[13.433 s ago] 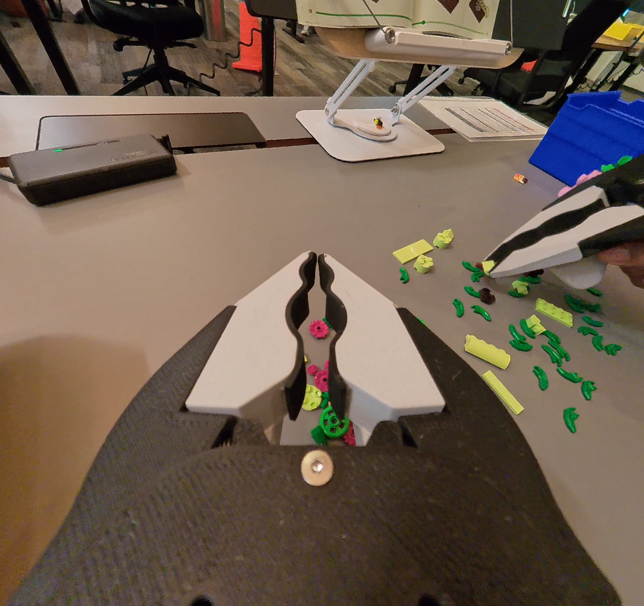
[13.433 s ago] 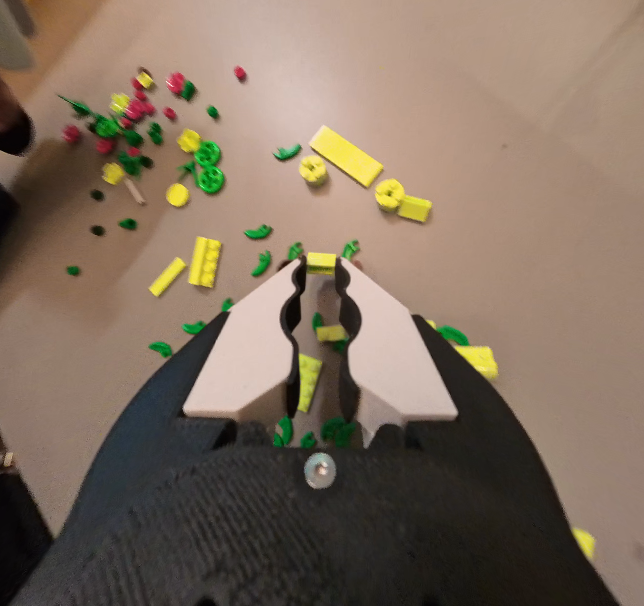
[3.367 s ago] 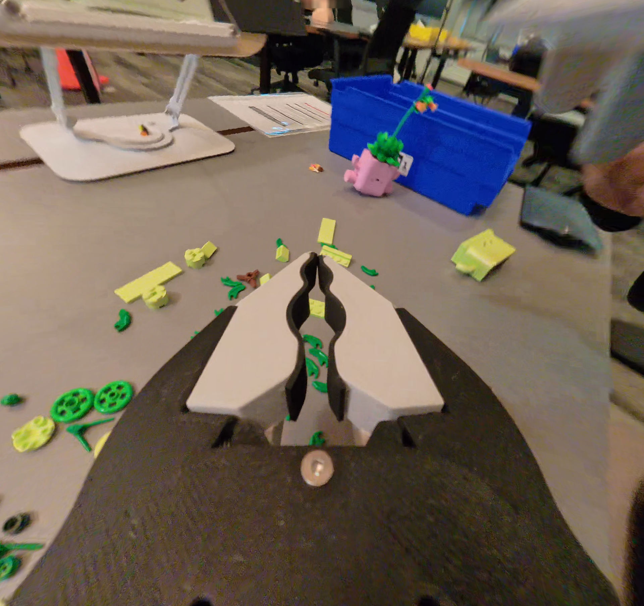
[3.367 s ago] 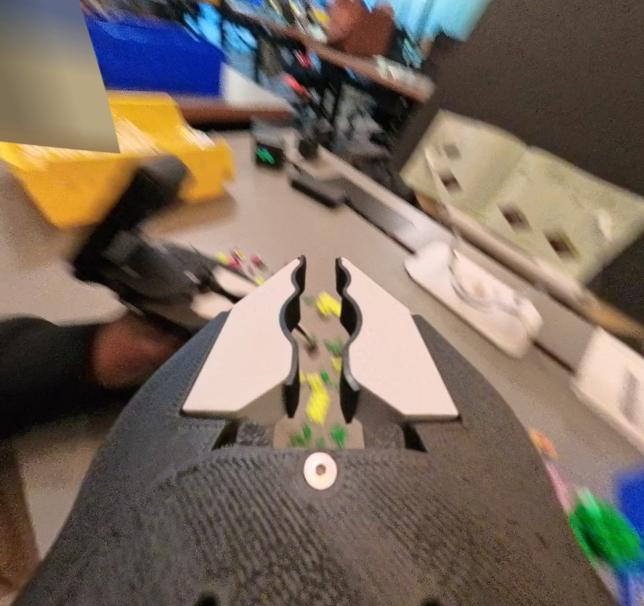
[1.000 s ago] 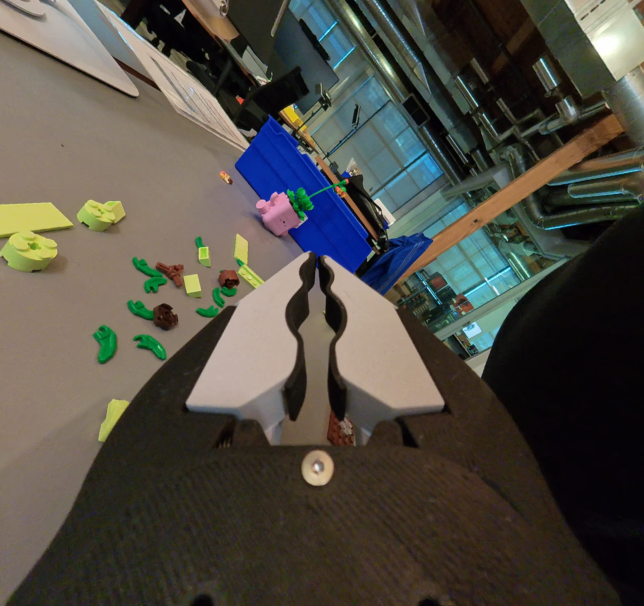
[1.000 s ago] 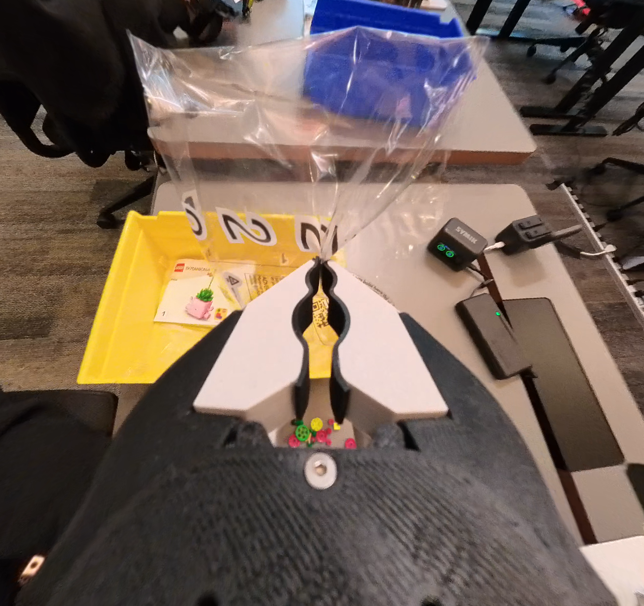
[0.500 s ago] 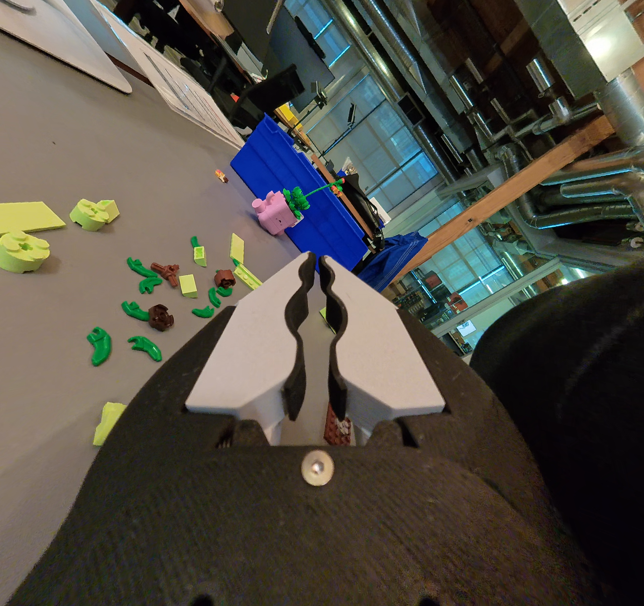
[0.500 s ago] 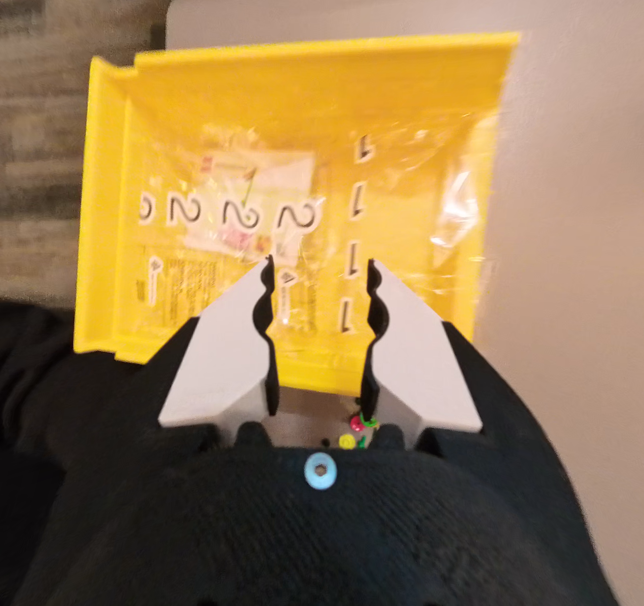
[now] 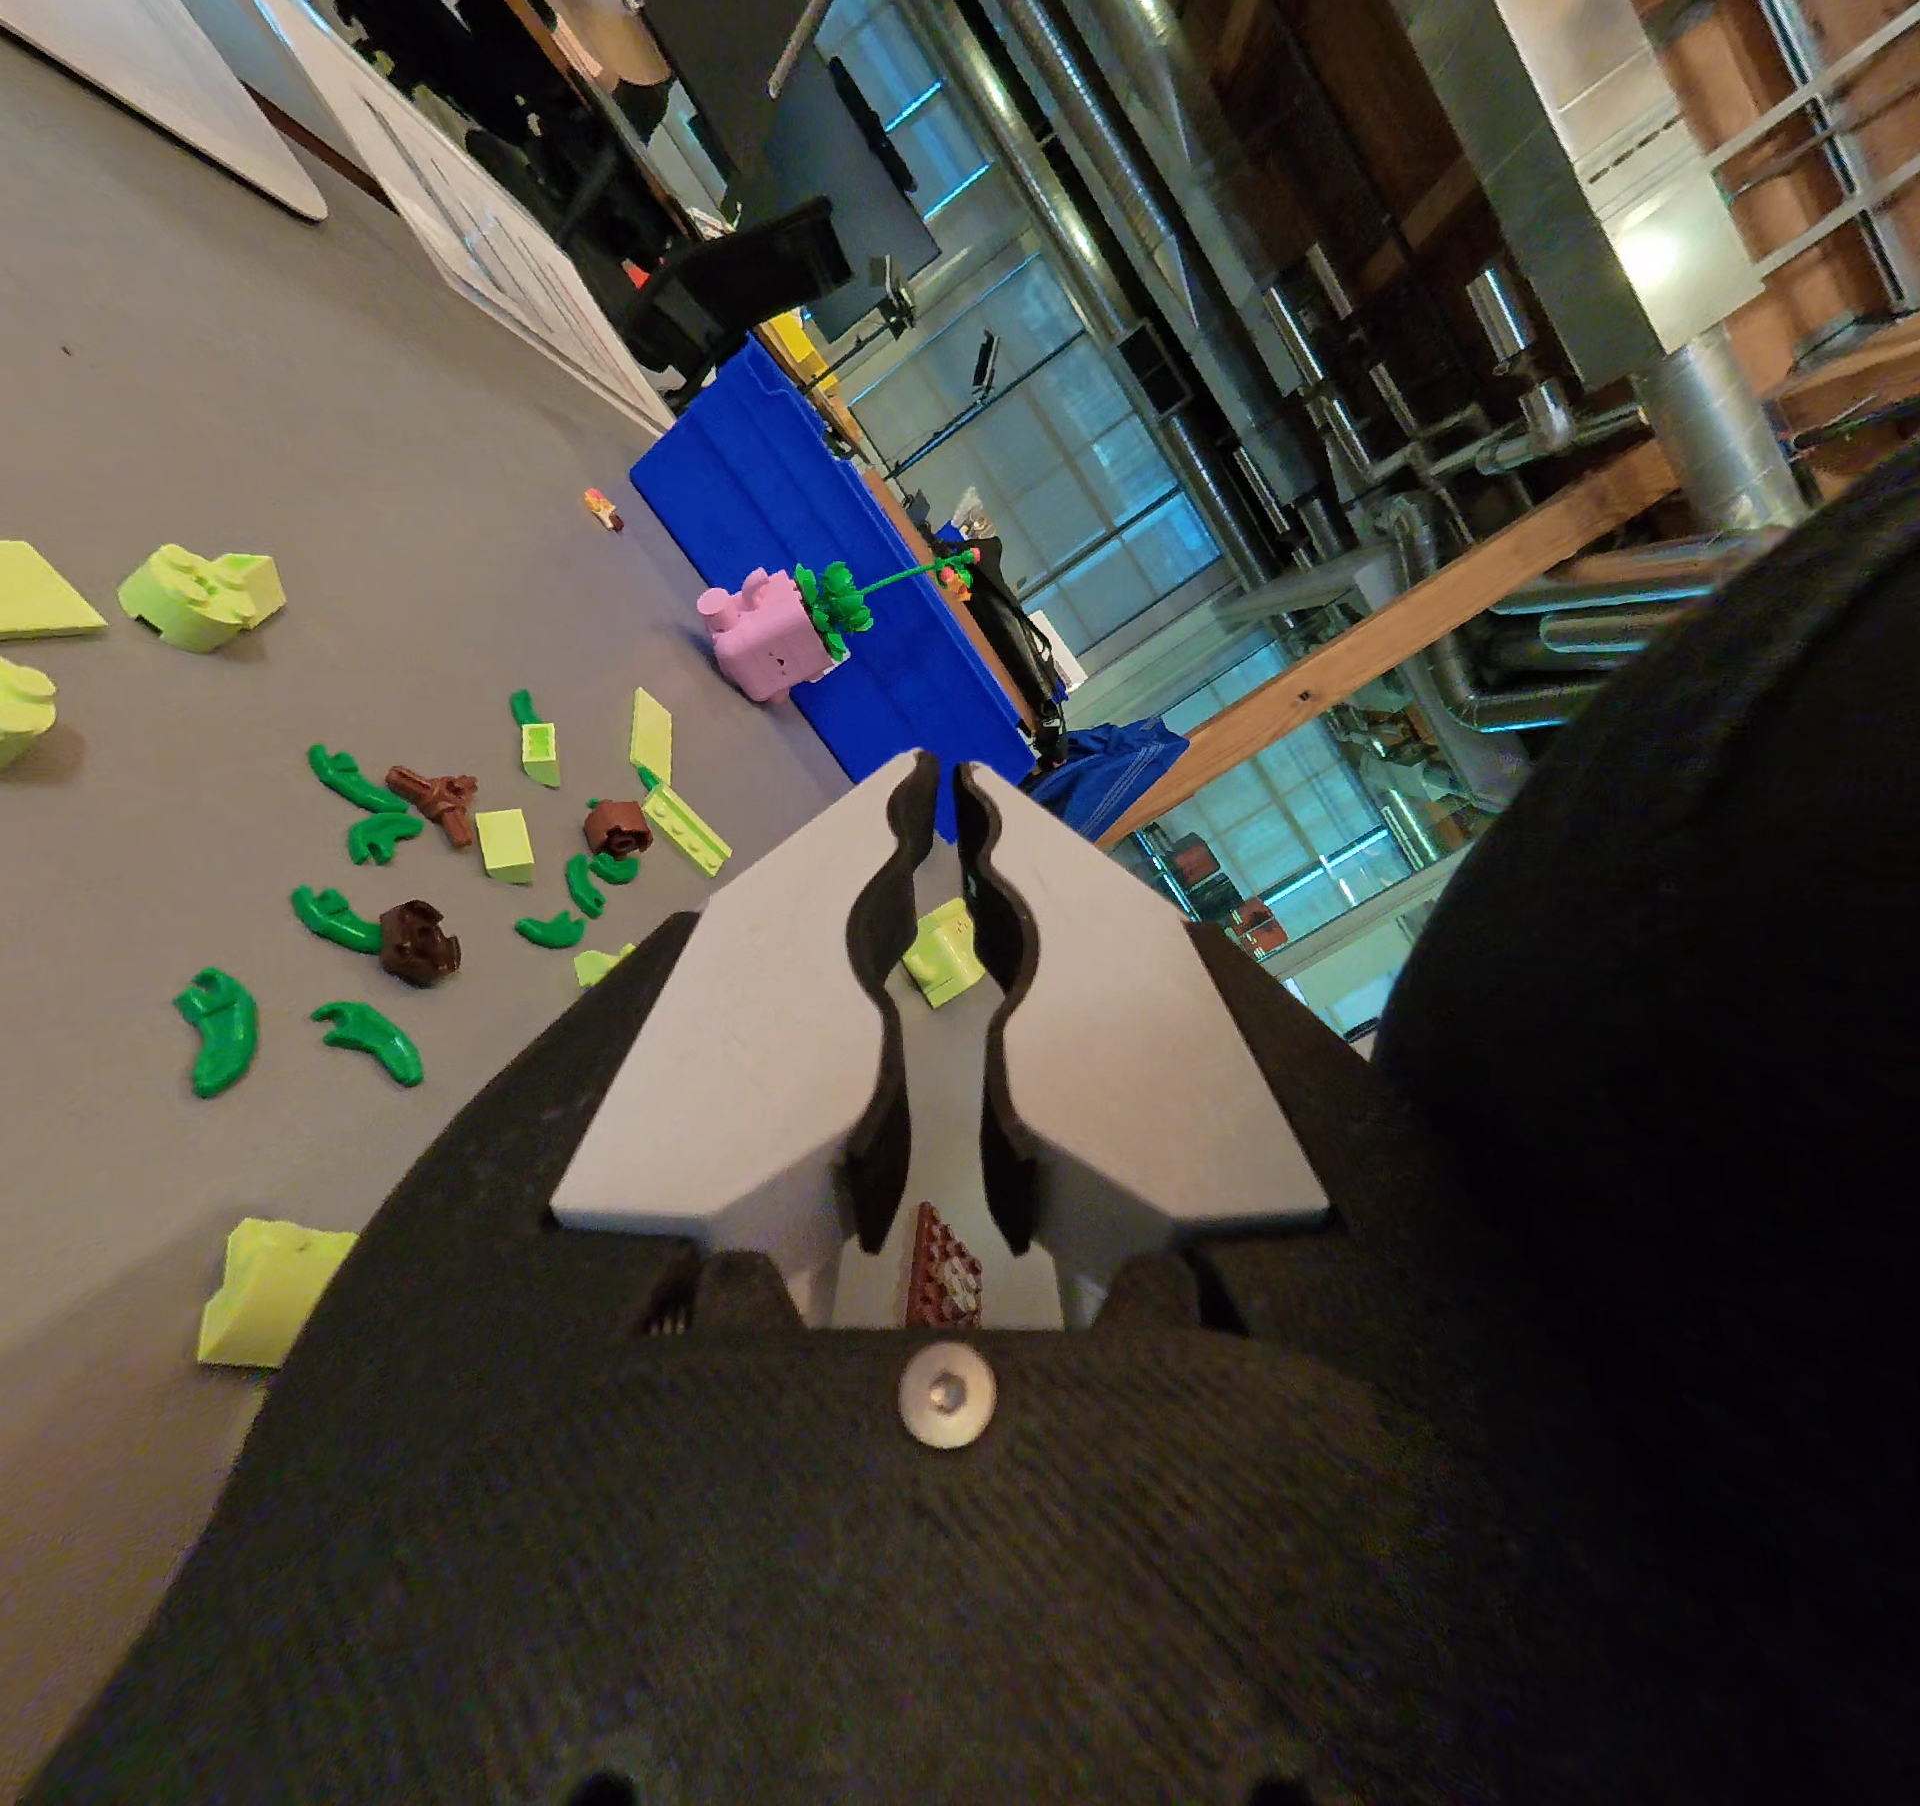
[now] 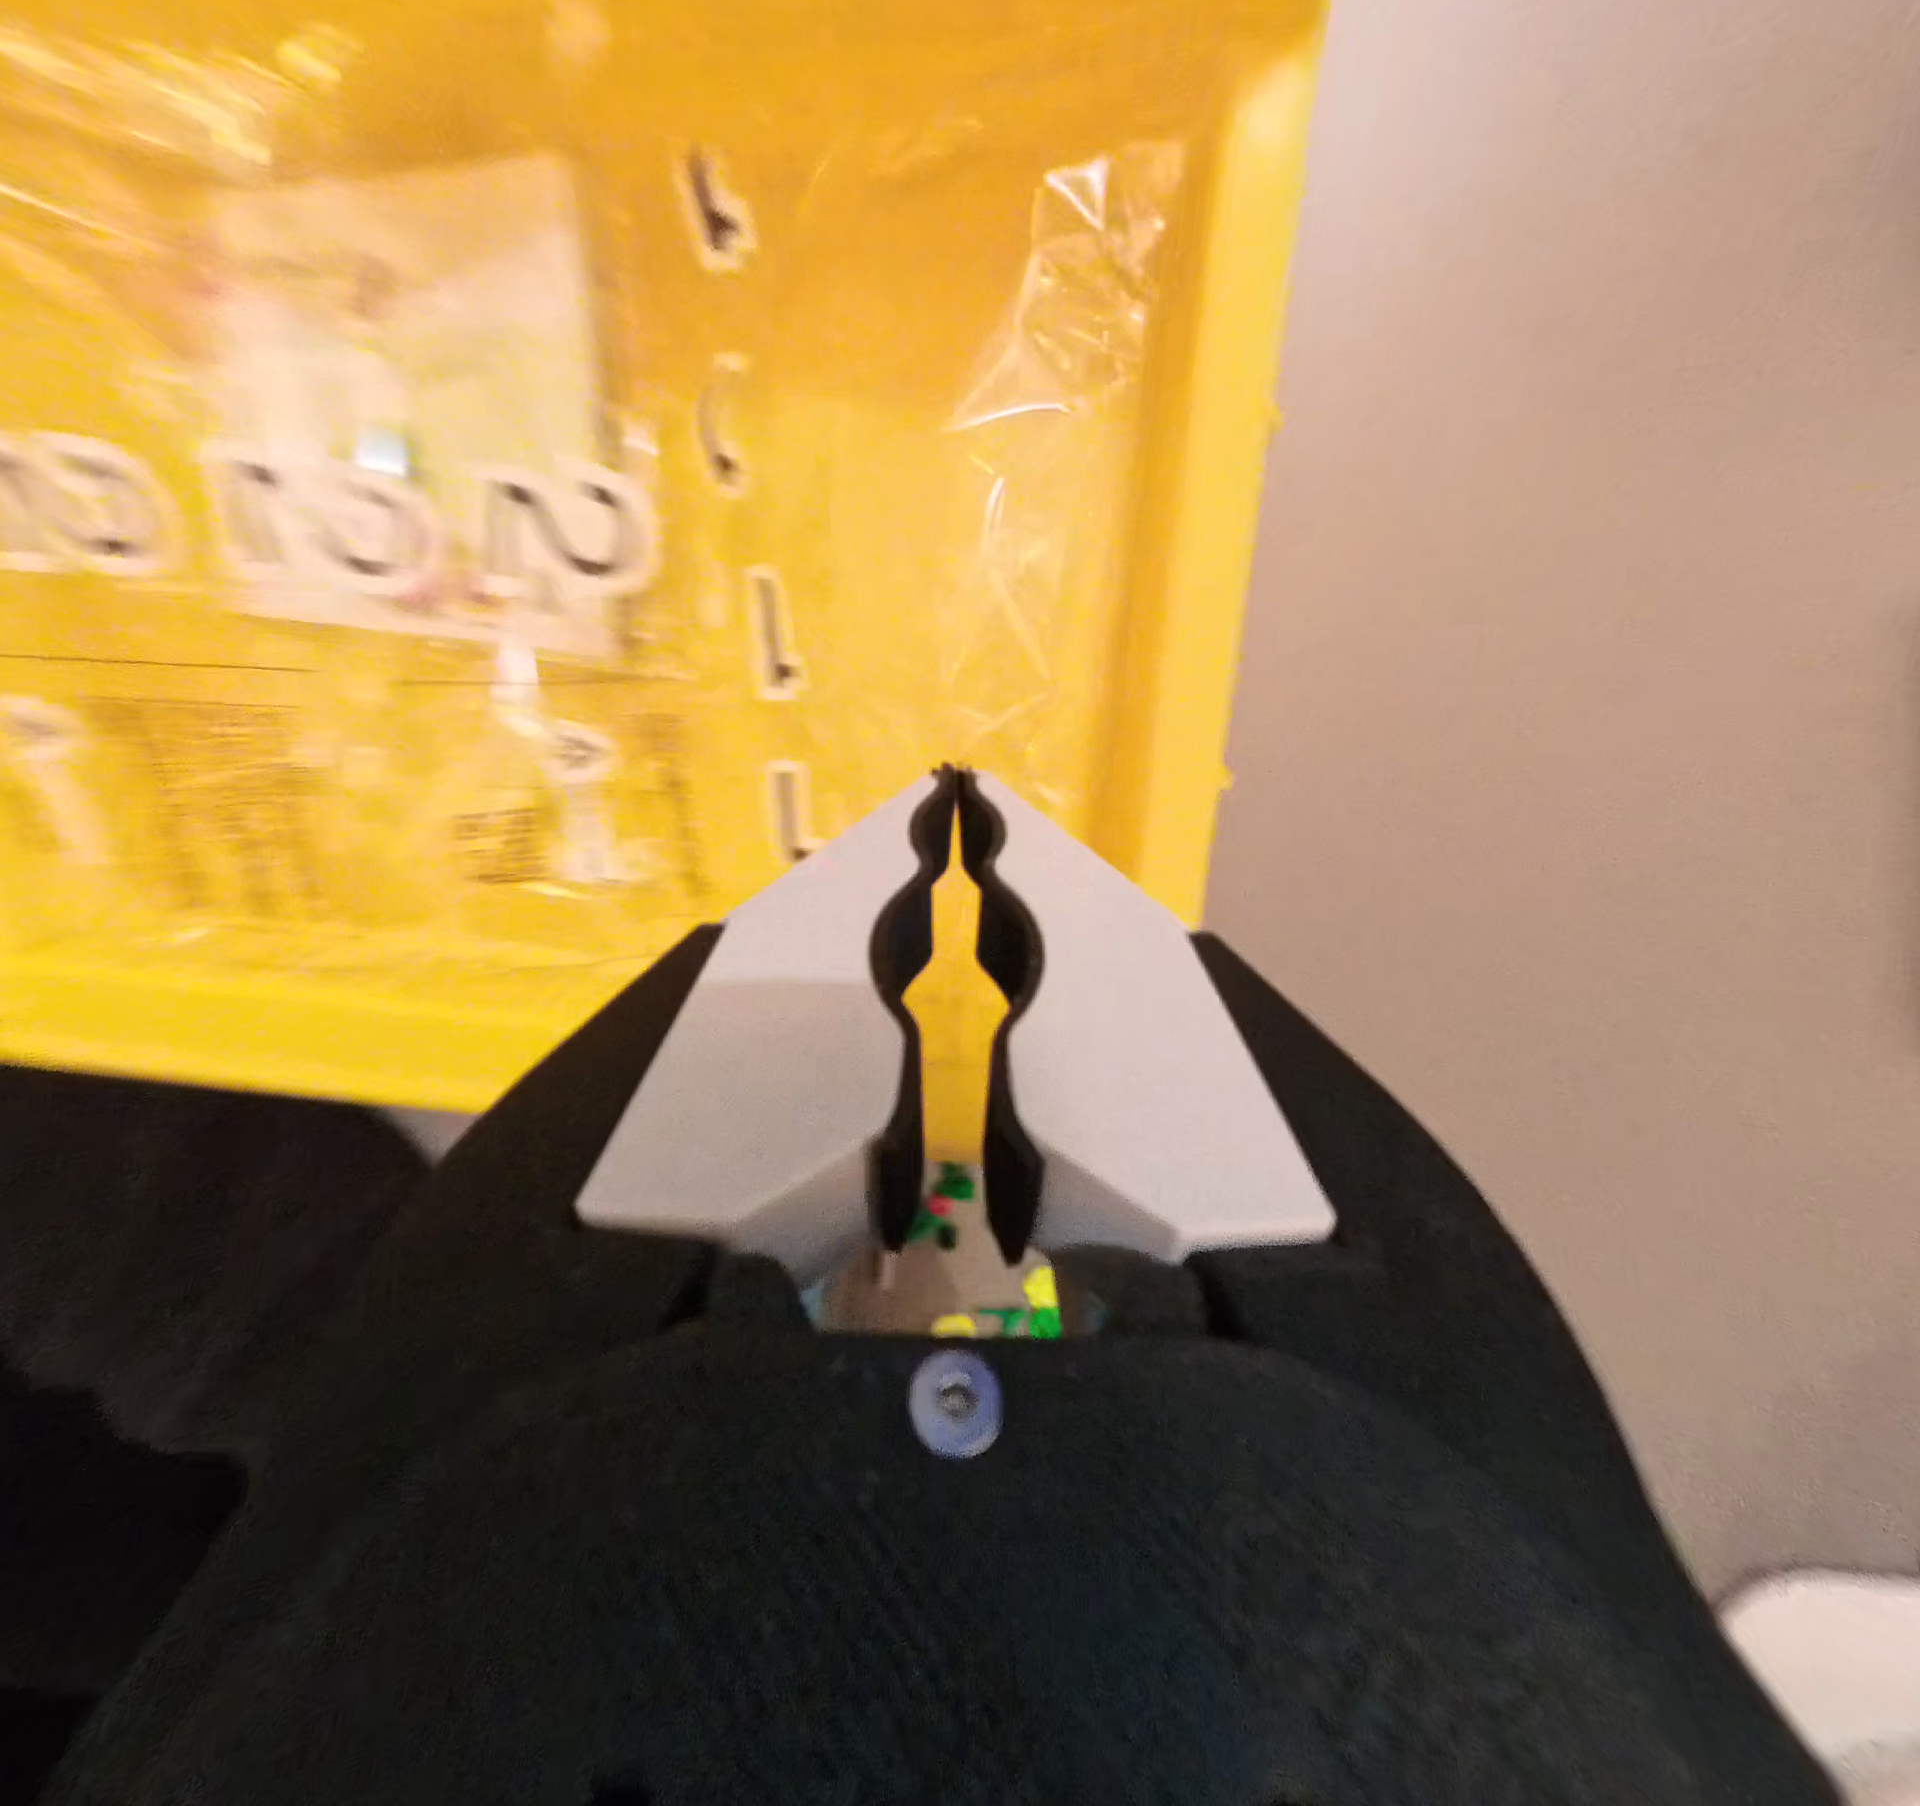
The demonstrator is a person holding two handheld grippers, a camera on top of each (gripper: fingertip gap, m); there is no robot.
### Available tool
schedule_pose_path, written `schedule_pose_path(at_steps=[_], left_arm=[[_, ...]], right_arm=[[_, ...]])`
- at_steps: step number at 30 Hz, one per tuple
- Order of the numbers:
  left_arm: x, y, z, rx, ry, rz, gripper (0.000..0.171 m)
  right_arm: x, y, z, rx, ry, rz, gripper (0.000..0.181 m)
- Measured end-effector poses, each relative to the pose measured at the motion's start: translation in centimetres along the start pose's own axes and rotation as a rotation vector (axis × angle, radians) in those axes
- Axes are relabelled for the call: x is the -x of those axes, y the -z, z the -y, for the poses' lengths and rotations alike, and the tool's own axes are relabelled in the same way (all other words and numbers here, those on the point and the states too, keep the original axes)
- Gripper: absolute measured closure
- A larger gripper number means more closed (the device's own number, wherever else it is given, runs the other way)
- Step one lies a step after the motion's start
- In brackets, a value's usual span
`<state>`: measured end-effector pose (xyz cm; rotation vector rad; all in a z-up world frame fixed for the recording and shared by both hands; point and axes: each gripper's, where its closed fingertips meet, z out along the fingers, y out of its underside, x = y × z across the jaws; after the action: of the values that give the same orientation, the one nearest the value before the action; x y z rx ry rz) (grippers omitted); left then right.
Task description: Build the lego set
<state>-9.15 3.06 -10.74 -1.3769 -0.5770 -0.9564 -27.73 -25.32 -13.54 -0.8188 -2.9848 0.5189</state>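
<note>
Loose lego pieces lie on the grey table [image 9: 312,406]: green leaf pieces [image 9: 218,1029], lime bricks [image 9: 203,593] and brown pieces [image 9: 416,941]. A built pink pot with a green plant [image 9: 774,644] stands by a blue bin [image 9: 810,551]. My left gripper [image 9: 935,780] is shut and empty, tilted above the table. A brown plate [image 9: 940,1273] shows low between its fingers. My right gripper [image 10: 954,774] is shut with nothing seen between its tips. It hovers over a yellow bin [image 10: 1257,406] that holds clear plastic bags [image 10: 1081,354] and a booklet [image 10: 395,354]. The right wrist view is blurred.
A white stand base [image 9: 156,73] and a printed sheet [image 9: 499,229] lie at the table's far side. A person's dark clothing [image 9: 1662,925] fills the right of the left wrist view. Grey table [image 10: 1558,613] shows right of the yellow bin.
My right gripper held a clear bag over the yellow bin, opened and let it fall in, then shut again closer to the bin. My left gripper barely moved.
</note>
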Motion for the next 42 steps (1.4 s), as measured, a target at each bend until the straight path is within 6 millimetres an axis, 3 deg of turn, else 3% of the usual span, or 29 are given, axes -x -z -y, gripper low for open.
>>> schedule_pose_path(at_steps=[5, 9, 14, 19, 25, 33, 35, 39, 42], left_arm=[[0.1, -0.2, -0.2, 0.008, 0.002, -0.002, 0.171], [0.1, -0.3, -0.4, 0.018, -0.006, 0.005, 0.171], [0.2, -0.2, -0.3, 0.015, -0.008, 0.009, 0.171], [0.1, -0.3, -0.5, 0.020, -0.013, 0.009, 0.171], [0.1, -0.2, -0.3, 0.018, -0.024, 0.016, 0.171], [0.4, -0.4, -0.4, 0.023, -0.015, 0.016, 0.171], [0.4, -0.4, -0.5, 0.024, -0.013, 0.015, 0.171], [0.4, -0.5, -0.6, 0.026, -0.012, 0.015, 0.171], [0.4, -0.5, -0.6, 0.027, -0.015, 0.018, 0.171]], right_arm=[[7.6, 6.3, 5.5, -0.290, 0.073, 0.298, 0.181], [13.2, 9.4, 6.9, -0.350, 0.201, 0.432, 0.181], [16.3, 9.7, 7.6, -0.356, 0.314, 0.388, 0.181], [17.8, 10.5, 8.6, -0.395, 0.344, 0.395, 0.181], [15.8, 10.7, 8.5, -0.393, 0.324, 0.255, 0.181], [7.7, 12.6, 6.1, -0.415, 0.170, 0.033, 0.181], [6.3, 11.8, 4.5, -0.366, 0.106, 0.061, 0.181], [3.1, 7.6, -0.4, -0.155, -0.043, 0.122, 0.175], [1.1, 5.6, -2.4, -0.081, -0.099, 0.085, 0.146]])
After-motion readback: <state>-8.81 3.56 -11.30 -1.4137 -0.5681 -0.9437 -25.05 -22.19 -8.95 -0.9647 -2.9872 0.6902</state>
